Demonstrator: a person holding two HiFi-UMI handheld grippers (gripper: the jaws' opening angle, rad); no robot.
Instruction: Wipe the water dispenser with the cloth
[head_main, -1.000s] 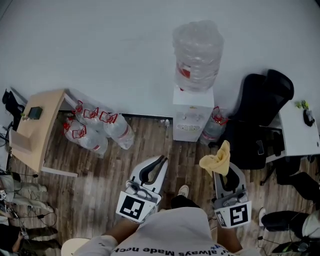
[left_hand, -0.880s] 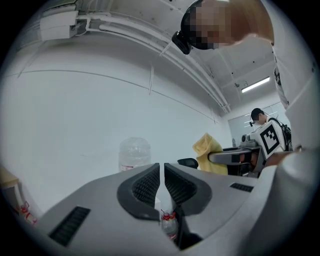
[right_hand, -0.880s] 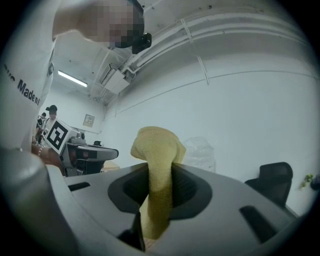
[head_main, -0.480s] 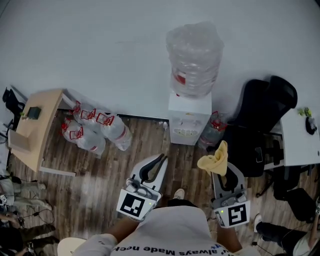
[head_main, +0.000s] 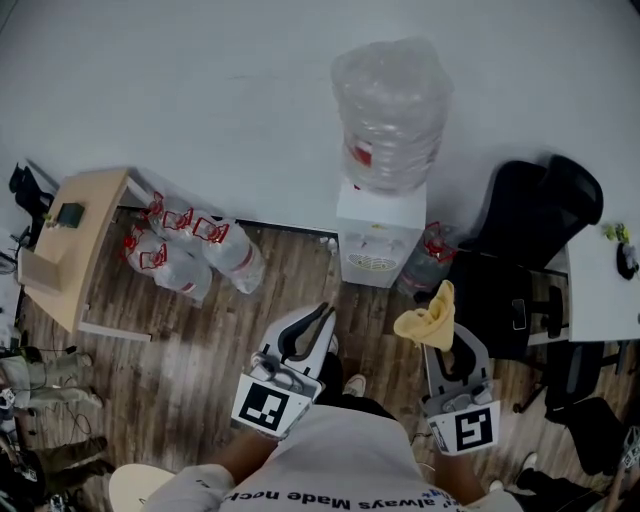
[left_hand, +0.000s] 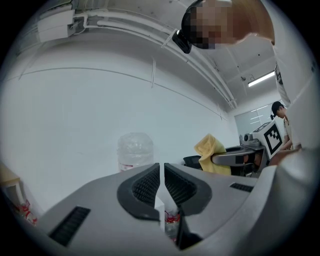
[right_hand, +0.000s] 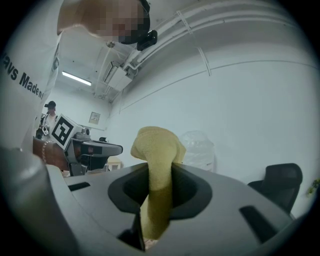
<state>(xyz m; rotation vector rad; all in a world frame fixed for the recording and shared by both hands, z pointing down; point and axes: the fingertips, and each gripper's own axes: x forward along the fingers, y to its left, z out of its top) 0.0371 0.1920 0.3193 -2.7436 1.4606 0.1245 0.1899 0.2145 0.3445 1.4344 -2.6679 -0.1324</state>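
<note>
Far on the left I see a small wooden counter (head_main: 70, 245) by the wall. Next to it is a heap of empty water bottles (head_main: 195, 255) on the floor (head_main: 200, 350). None of that is my job.

Next comes my left gripper (head_main: 322, 318). Its fingers (left_hand: 145, 187) are pressed almost together, with only a thin slit between them and nothing inside. It hangs in the air, well apart from everything.

In the middle, against the white wall, stands the water dispenser (head_main: 378, 235). It is a white box with a big clear bottle (head_main: 390, 110) on top. That is the thing I have to wipe, and I am not touching it yet. Its front looks small from up here, so I cannot tell where it is dirty.

A bit to the right is my right gripper (head_main: 445, 342). Its fingers (right_hand: 192, 192) are pinching the yellow cloth (head_main: 428, 320), and a soft bunch sticks out past the tips.

Past that there is a black chair (head_main: 530, 225).

I think the step now is to bring the cloth up to the dispenser. To do it well, I should walk closer and lead with the soft bunch, not the hard fingers. I should press gently so the bottle does not wobble, and pinch tight so the cloth does not slip out. The left gripper can wait off to the side.
</note>
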